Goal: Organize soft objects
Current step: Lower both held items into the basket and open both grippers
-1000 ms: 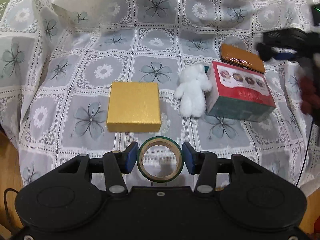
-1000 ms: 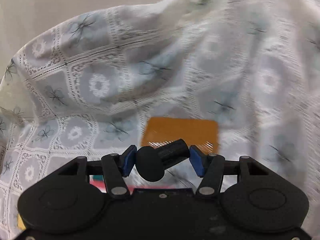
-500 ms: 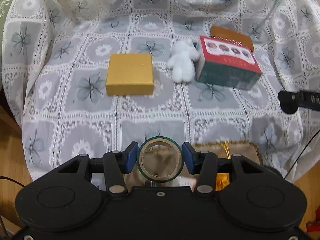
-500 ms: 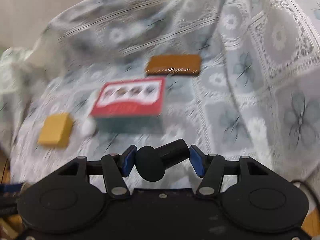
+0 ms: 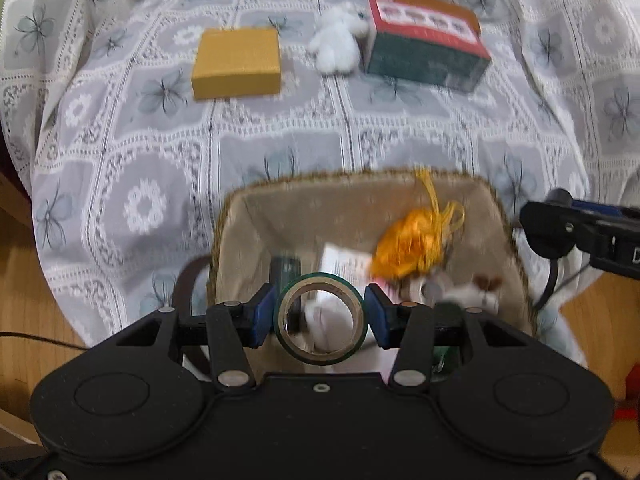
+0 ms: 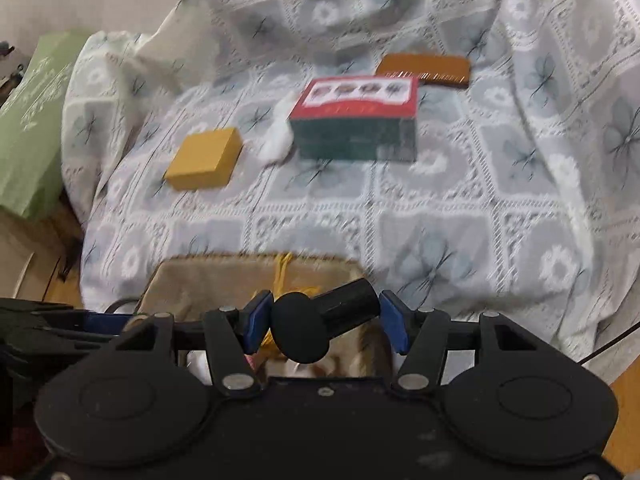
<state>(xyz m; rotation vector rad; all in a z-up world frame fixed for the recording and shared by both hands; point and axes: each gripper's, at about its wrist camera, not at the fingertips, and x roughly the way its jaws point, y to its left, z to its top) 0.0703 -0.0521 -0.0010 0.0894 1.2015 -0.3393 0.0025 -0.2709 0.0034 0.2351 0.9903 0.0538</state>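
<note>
My left gripper (image 5: 320, 318) is shut on a green tape roll (image 5: 320, 280), which hangs over the open beige fabric basket (image 5: 320, 204). Inside the basket lie an orange pouch (image 5: 412, 248) with gold string and other blurred items. My right gripper (image 6: 326, 322) is shut on a black knobbed cylinder (image 6: 316, 328) just above the basket's far rim (image 6: 216, 280). The left wrist view shows that black piece (image 5: 548, 232) at the basket's right side. A white plush bear (image 5: 336, 46) lies on the lace cloth, against a red and green box (image 5: 424, 54).
A yellow box (image 5: 236, 62) sits left of the bear, and a brown case (image 5: 436, 6) lies behind the red box. The right wrist view shows a green bag (image 6: 32, 120) beyond the cloth's left edge. Wooden floor (image 5: 24, 264) shows at both sides.
Both grippers have drawn back from the boxes toward the near edge of the cloth, and the basket has come into view under them. Each keeps its hold.
</note>
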